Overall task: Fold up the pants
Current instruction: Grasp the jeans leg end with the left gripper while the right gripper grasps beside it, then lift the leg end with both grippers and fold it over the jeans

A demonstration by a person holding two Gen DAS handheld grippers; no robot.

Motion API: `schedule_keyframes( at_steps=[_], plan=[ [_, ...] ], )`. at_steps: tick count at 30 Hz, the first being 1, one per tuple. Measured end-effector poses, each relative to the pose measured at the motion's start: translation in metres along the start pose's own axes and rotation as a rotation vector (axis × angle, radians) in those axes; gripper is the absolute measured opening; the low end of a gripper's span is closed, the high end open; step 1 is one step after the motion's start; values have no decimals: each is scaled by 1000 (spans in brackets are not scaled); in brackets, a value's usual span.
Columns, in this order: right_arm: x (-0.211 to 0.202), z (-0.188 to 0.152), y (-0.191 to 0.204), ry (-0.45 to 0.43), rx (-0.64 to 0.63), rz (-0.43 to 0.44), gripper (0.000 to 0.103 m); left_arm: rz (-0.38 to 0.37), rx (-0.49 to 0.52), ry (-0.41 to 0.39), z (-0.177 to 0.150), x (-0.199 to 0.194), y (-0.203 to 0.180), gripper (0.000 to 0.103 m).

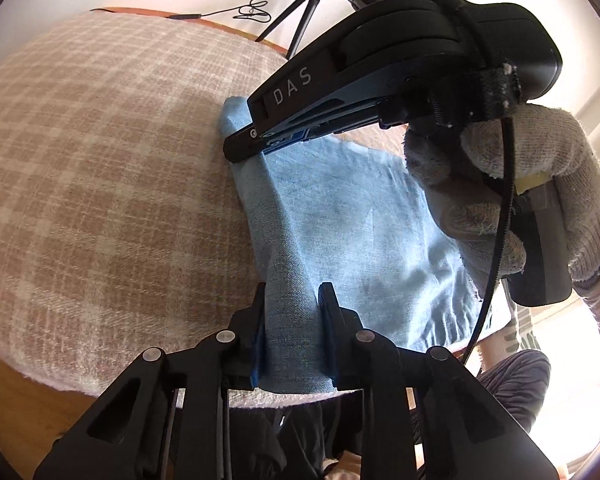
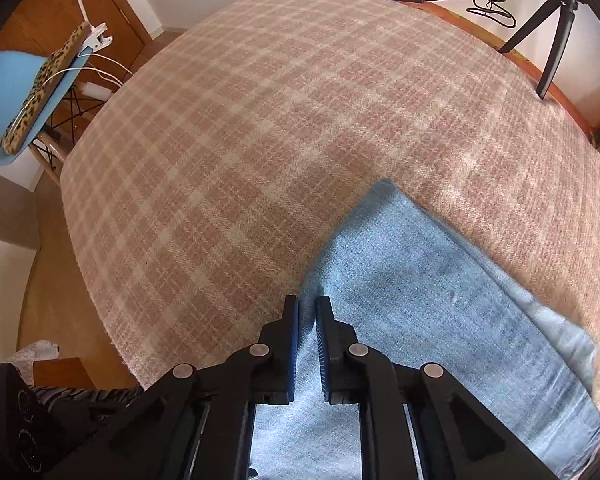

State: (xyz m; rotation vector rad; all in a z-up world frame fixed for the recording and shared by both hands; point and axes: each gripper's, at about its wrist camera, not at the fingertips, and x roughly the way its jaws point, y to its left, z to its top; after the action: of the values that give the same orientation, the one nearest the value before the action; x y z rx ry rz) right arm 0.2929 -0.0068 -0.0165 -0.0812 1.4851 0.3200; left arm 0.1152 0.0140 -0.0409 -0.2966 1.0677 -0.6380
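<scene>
Light blue denim pants (image 1: 340, 232) lie folded on a pink-and-cream plaid blanket (image 1: 100, 160). My left gripper (image 1: 292, 300) stands at the pants' near fold, its jaws apart with a ridge of denim between them. My right gripper (image 1: 256, 140), held by a gloved hand (image 1: 500, 200), is shut on the far end of the same folded edge. In the right wrist view the right gripper (image 2: 308, 312) pinches the left edge of the pants (image 2: 440, 300), the jaws nearly closed on the cloth.
The plaid blanket (image 2: 280, 120) covers a round table with an orange rim (image 2: 480, 28). A black tripod (image 2: 556, 28) and a cable (image 2: 492, 4) stand at the far edge. A blue chair (image 2: 24, 96) with a leopard-print item stands left.
</scene>
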Motion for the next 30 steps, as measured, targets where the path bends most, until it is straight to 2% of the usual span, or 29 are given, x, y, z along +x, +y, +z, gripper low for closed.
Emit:
schedule_keyframes(
  at_steps=[2, 3, 4, 9, 10, 13, 17, 25, 30],
  plan=[
    [-6, 4, -4, -8, 15, -25, 37, -1, 34, -25, 1, -4, -9, 17],
    [-8, 6, -5, -11, 21, -42, 44, -2, 47, -32, 0, -6, -13, 17],
    [-8, 11, -7, -5, 21, -51, 47, 0, 60, -36, 0, -6, -16, 17],
    [-1, 22, 1, 44, -36, -115, 47, -15, 81, -45, 2, -7, -29, 16],
    [2, 23, 1, 52, -37, -122, 45, -17, 85, -47, 3, -7, -31, 16],
    [10, 22, 3, 52, -37, -151, 25, -25, 88, -50, 7, -7, -33, 16],
    [-10, 11, -10, -20, -10, -110, 6, -50, 111, -52, 14, -9, -44, 16],
    [-97, -14, -54, -244, 132, 19, 3, -110, 223, -95, 34, -27, -95, 15],
    [-133, -31, -89, -358, 212, 91, 3, -138, 303, -101, 46, -29, -137, 15]
  ],
)
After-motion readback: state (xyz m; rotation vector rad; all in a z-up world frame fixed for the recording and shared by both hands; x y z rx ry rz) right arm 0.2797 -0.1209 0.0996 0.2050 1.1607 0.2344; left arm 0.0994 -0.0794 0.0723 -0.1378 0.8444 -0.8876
